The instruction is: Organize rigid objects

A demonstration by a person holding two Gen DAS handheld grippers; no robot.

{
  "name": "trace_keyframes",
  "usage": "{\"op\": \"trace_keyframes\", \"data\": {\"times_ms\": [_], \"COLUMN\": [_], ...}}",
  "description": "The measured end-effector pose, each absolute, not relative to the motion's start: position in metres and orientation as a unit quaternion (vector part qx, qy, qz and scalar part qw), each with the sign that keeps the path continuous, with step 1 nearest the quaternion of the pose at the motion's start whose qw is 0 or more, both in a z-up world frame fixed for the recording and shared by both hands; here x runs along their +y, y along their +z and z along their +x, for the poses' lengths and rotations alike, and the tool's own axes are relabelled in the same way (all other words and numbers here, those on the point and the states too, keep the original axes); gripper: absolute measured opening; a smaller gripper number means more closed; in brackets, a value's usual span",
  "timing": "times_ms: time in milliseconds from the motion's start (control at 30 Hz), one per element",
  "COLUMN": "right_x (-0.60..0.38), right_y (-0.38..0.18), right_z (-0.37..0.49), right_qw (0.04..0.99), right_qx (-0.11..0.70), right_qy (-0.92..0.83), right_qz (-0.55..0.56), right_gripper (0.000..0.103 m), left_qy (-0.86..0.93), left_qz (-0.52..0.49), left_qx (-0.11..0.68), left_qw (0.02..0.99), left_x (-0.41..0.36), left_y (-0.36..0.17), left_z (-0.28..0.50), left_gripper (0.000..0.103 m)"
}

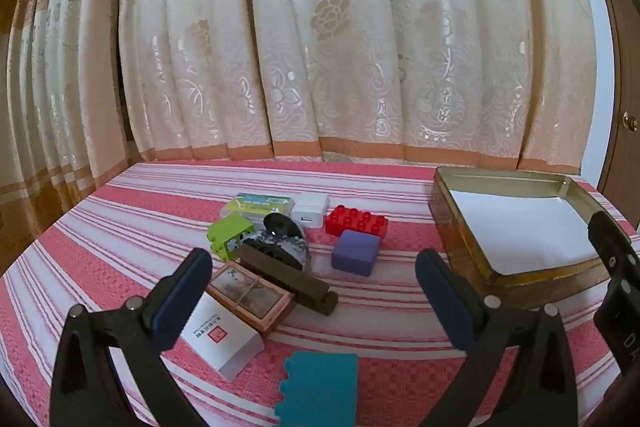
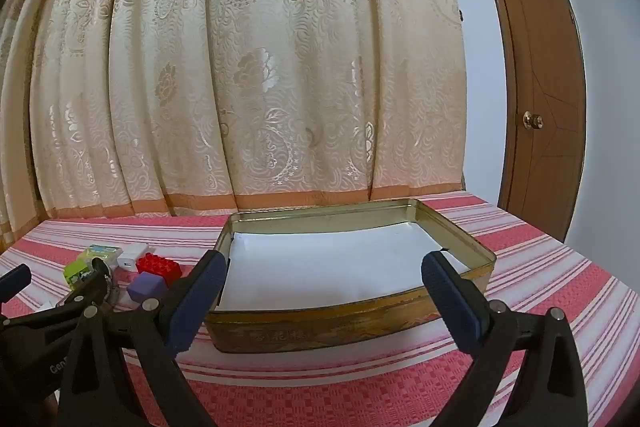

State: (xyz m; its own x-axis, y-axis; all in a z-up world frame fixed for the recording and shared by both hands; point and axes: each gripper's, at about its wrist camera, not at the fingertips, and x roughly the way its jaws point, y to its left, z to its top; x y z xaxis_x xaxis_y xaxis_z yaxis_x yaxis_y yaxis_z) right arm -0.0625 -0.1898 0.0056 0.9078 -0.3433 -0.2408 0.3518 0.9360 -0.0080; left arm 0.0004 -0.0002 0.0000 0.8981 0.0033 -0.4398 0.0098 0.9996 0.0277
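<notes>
Both tongs, left (image 1: 314, 291) and right (image 2: 322, 297), are wide open and empty, toys (image 1: 356, 221) heaped left of the tin (image 1: 456, 247); that purple block (image 1: 355, 251) looks light, stiff, easy across flat sides.

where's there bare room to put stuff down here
Inside the tin box: only white paper lining. Also the striped cloth between purple block and tin. Crowded: the pile around the red brick and brown comb.
</notes>
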Motion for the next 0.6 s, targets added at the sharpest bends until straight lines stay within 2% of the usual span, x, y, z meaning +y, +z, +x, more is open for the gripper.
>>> {"op": "trace_keyframes", "data": {"times_ms": [600], "right_x": [-0.1861], "right_y": [0.0088], "right_z": [-0.0618], "right_qw": [0.976], "right_qx": [0.121], "right_qy": [-0.178], "right_qz": [0.018], "right_gripper": [0.1], "left_qy": [0.0], "left_qz": [0.001], "left_qx": [0.225], "left_qw": [0.974], "left_x": [-0.0062], "left_y": [-0.0011], "left_z": [0.001], "left_gripper": [0.103]}}
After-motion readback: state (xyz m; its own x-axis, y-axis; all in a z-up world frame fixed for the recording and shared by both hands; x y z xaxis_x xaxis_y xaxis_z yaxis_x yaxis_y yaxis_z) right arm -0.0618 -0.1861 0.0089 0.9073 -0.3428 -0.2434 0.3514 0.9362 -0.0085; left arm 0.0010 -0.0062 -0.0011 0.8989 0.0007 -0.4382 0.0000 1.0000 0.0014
